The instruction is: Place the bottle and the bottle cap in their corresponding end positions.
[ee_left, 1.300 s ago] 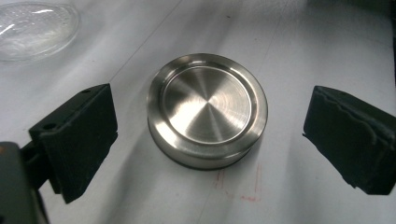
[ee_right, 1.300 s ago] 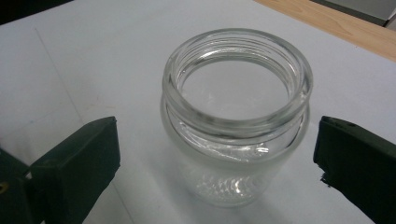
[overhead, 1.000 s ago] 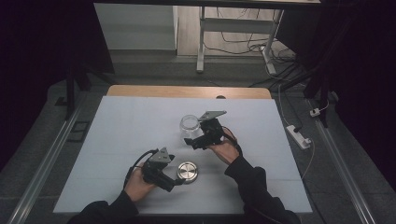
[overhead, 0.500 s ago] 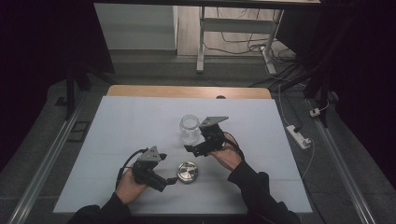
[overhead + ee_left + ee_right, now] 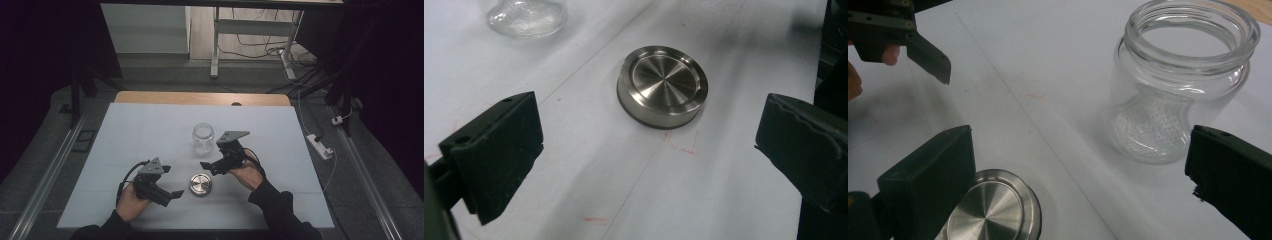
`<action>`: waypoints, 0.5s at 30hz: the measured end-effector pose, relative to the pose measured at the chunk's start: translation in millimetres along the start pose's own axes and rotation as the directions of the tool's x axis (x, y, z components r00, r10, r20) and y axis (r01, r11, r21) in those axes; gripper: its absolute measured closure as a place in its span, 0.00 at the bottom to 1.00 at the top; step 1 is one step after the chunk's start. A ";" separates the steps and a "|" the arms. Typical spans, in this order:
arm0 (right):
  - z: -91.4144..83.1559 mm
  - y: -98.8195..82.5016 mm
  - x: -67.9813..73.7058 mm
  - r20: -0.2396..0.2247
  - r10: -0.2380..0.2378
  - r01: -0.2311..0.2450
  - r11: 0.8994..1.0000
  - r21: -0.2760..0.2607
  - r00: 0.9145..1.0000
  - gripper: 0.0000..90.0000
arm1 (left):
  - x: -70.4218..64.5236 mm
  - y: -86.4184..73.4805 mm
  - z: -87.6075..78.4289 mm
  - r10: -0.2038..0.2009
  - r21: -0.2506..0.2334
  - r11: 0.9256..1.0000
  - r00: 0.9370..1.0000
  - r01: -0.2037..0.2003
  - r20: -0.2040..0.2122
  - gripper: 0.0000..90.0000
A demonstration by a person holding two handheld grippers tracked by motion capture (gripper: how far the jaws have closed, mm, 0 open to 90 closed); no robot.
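Observation:
An empty clear glass jar (image 5: 203,138) stands upright and lidless near the middle of the white table (image 5: 150,125). Its round steel lid (image 5: 200,184) lies flat on the table in front of it. My left gripper (image 5: 171,181) is open just left of the lid, which sits a little beyond its spread jaws (image 5: 662,85). My right gripper (image 5: 209,168) is open, low between jar and lid. Past its jaws stand the jar (image 5: 1178,85) on the right and the lid (image 5: 990,210) at lower left. Neither gripper (image 5: 651,145) (image 5: 1080,175) holds anything.
The other gripper's finger (image 5: 928,57) and a hand show at the upper left of the right gripper view. A wooden strip (image 5: 200,98) borders the table's far edge. A power strip (image 5: 320,146) lies on the floor to the right. Faint red marks dot the table near the lid.
My left gripper has drawn back to the left, away from the lid. My right gripper has shifted slightly toward the near side. Jar and lid have not moved.

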State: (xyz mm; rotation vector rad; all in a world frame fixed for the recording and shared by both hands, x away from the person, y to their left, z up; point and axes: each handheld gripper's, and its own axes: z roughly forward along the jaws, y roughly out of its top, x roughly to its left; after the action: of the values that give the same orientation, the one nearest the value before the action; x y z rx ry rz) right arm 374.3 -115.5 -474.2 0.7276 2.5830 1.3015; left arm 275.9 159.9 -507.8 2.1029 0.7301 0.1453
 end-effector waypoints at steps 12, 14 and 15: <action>-11.8 -10.3 7.8 0.002 0.007 -0.007 1.000 -0.014 1.000 0.00 | -0.7 -7.2 -11.3 -0.010 0.004 1.000 1.000 0.010 -0.024 0.00; -13.9 -12.5 9.0 0.004 0.006 -0.006 1.000 -0.009 1.000 0.00 | -1.0 -8.2 -12.5 -0.011 0.007 1.000 1.000 0.011 -0.028 0.00; -14.9 -13.6 9.9 0.005 0.006 -0.006 1.000 -0.007 1.000 0.00 | -1.0 -8.7 -13.1 -0.011 0.008 1.000 0.999 0.011 -0.030 0.00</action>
State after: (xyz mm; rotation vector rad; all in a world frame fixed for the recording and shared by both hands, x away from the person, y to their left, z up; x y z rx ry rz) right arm 355.7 -128.2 -475.1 0.7363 2.5733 1.3085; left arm 266.5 172.4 -506.5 2.1084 0.7616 0.1682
